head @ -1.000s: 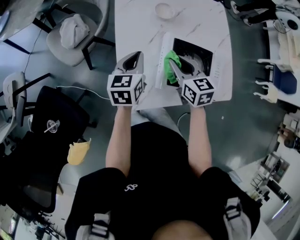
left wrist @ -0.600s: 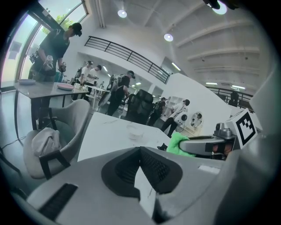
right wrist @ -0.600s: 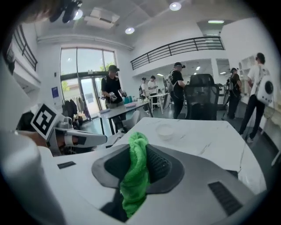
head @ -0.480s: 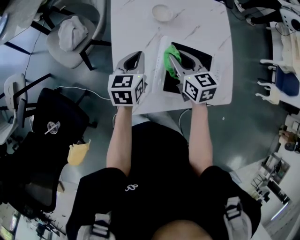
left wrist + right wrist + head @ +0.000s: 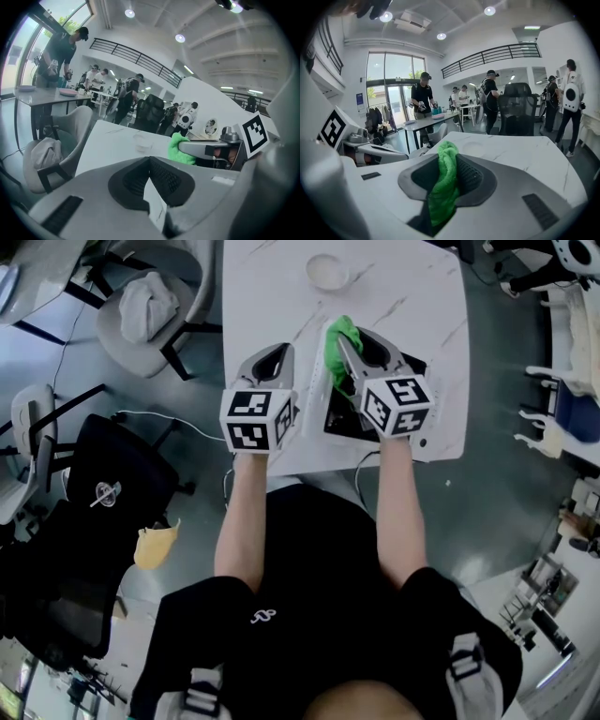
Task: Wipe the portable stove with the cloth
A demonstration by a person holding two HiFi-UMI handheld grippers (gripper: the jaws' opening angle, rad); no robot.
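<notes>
**Cloth** — green, plush and limp. Judged light and easily crushed, likely to drag and fold under pressure rather than slide. It is best taken by a bunched fold, as it was here: it was pinched between the closed jaws of the right gripper, with a wad standing out past the tips. It lay over the far left edge of the stove.

**Portable stove** — black top, pale body, largely hidden under the right gripper. Judged rigid and the heavier piece, though it might shift on a smooth top.

**Left gripper** — jaws drawn together on nothing, low over the table, just beside the stove's left side. Contact could not be told.

**Pose** — both forearms were stretched forward and roughly parallel, the right reaching slightly farther.

**Small round dish** — at the table's far edge, well apart.
</notes>
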